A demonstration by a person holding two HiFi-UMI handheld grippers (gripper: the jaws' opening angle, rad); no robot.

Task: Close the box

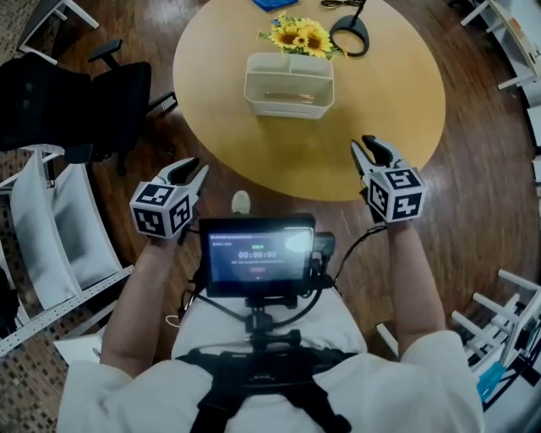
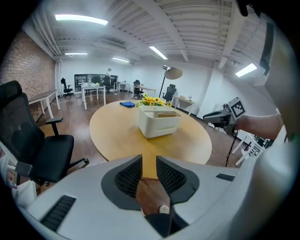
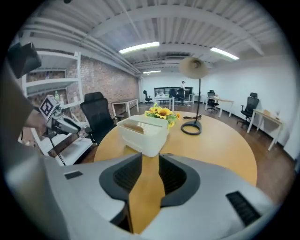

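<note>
A white rectangular box [image 1: 288,84] stands on the round wooden table [image 1: 397,93], its top open, with a divider and something thin and brownish inside. In the left gripper view the box [image 2: 159,121] lies straight ahead at mid-table; the right gripper view has the box [image 3: 142,134] close in front. My left gripper [image 1: 193,171] hangs over the floor just off the table's near left edge, jaws apart, nothing between them [image 2: 149,161]. My right gripper [image 1: 372,150] hovers over the table's near right edge, open and empty [image 3: 150,159].
Sunflowers [image 1: 297,36] sit right behind the box, with a black ring-shaped lamp base [image 1: 350,35] and a blue item [image 1: 275,4] beyond. A black office chair [image 1: 93,106] and a white rack [image 1: 59,228] stand to the left. A screen [image 1: 256,254] is mounted at my chest.
</note>
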